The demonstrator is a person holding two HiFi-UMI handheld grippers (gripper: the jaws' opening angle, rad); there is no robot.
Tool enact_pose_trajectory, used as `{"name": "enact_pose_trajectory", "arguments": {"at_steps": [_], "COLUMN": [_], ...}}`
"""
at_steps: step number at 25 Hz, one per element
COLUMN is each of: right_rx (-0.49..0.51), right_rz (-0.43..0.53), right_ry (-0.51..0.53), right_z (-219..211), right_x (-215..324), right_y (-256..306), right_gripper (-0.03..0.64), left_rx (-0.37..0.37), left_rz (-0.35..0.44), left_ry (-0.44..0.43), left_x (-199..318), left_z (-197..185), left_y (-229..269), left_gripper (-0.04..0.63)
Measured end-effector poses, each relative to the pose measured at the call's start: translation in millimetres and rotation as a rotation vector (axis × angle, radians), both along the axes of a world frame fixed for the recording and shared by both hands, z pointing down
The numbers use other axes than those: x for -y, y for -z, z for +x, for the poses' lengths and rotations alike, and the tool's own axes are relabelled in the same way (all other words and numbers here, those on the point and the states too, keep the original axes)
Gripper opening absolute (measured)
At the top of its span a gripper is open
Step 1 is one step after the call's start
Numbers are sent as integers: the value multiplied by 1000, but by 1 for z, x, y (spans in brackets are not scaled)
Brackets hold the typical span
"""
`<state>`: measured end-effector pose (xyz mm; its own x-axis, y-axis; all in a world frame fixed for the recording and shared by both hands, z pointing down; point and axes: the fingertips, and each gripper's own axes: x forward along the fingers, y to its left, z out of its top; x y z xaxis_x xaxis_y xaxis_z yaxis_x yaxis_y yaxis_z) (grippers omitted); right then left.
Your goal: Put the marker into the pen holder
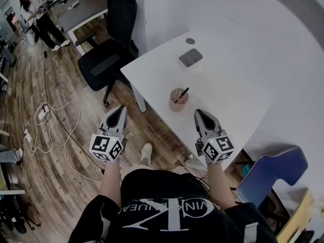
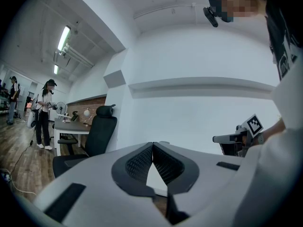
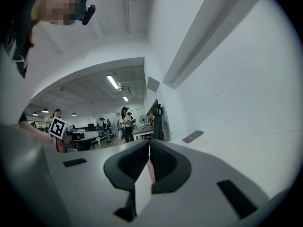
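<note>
On the table (image 1: 228,75), the marker (image 1: 181,93) already stands in the pen holder (image 1: 177,102), leaning on the rim. You hold the left gripper (image 1: 121,108) just off the near corner and the right gripper (image 1: 198,112) over the near edge, both level, jaws closed, empty. Reads as a parked pose, clear of the holder. Task looks done.

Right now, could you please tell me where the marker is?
In the head view, the marker leans inside the pink pen holder near the white table's front edge, ahead-left of the right gripper, with the grey box beyond it.
</note>
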<state>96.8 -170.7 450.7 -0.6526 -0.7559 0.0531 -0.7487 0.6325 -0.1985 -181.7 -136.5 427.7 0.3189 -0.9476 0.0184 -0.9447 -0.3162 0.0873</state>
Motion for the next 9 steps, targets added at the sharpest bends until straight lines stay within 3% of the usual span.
{"name": "enact_pose_trajectory", "arguments": {"at_steps": [9], "right_rx": [6], "right_rz": [-11], "right_ry": [5], "right_z": [-1], "right_x": [4], "right_y": [-4], "right_gripper": [28], "left_rx": [3], "left_rz": [-3], "left_ry": [7], "left_x": [2], "left_z": [-2], "left_y": [-1], "left_gripper": [17]}}
